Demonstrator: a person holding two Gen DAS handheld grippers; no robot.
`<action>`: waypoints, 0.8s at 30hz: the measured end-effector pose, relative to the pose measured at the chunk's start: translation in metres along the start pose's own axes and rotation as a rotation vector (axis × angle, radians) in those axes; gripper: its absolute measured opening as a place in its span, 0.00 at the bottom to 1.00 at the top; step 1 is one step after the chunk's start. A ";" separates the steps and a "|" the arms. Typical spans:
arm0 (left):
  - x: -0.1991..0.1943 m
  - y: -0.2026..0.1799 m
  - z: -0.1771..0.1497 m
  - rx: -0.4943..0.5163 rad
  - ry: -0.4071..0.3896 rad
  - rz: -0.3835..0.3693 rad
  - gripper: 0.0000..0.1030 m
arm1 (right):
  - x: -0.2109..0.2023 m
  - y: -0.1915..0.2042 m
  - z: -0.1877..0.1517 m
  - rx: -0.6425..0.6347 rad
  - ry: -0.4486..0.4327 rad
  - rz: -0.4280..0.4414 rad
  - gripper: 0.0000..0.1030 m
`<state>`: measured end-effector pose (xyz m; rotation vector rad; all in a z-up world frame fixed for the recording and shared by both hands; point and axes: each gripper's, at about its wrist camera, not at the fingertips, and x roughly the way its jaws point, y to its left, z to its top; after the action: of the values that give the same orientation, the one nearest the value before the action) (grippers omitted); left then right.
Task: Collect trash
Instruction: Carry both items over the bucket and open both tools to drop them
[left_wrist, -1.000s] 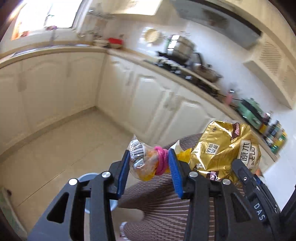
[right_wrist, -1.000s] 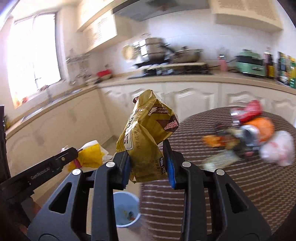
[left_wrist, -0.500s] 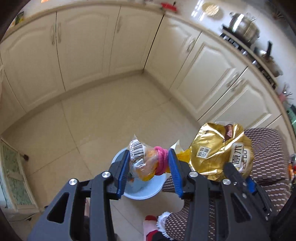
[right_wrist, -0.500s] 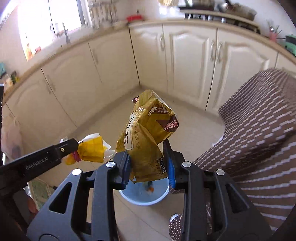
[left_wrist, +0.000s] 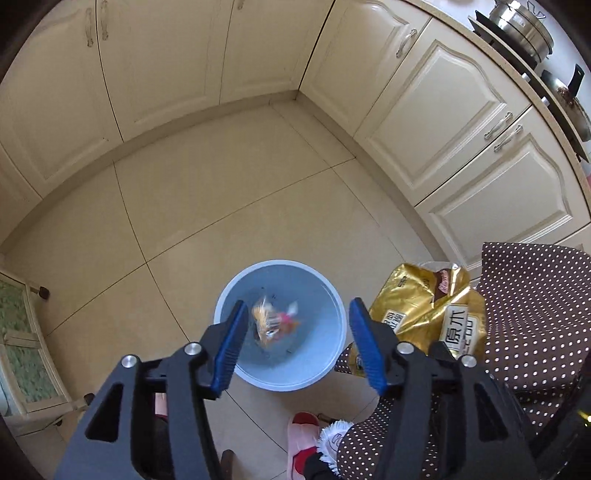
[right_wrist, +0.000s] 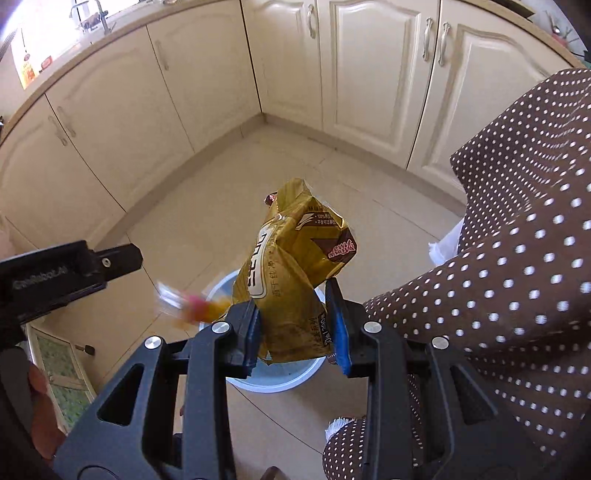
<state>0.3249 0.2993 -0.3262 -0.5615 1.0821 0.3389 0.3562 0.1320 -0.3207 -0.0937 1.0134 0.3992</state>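
Over the blue bin (left_wrist: 280, 325) on the floor, the left hand-held gripper (left_wrist: 295, 345) has just spread, dropping its small wrapper (left_wrist: 273, 321) in, while the right hand-held gripper (right_wrist: 293, 326) pinches the gold bag (right_wrist: 295, 266), poised to follow.

The left gripper (left_wrist: 295, 343) points steeply down, its jaws just opened and empty; the right gripper (right_wrist: 295, 328) stays clamped, tilted down.

A pale tiled floor (left_wrist: 229, 192) is seen. A light blue bin (left_wrist: 334, 354) and a pink slipper (left_wrist: 301, 439) are set on it.
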 end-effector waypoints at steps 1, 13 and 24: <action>0.002 0.000 -0.001 0.001 0.005 -0.003 0.56 | 0.005 0.001 -0.001 -0.001 0.008 0.004 0.31; 0.007 0.010 -0.007 -0.016 0.029 0.028 0.56 | 0.026 0.010 0.005 0.000 0.032 0.065 0.37; 0.006 0.008 -0.008 -0.026 0.024 0.045 0.56 | 0.028 0.019 0.009 -0.009 0.022 0.095 0.53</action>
<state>0.3175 0.3015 -0.3365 -0.5662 1.1165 0.3863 0.3696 0.1593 -0.3377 -0.0582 1.0401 0.4901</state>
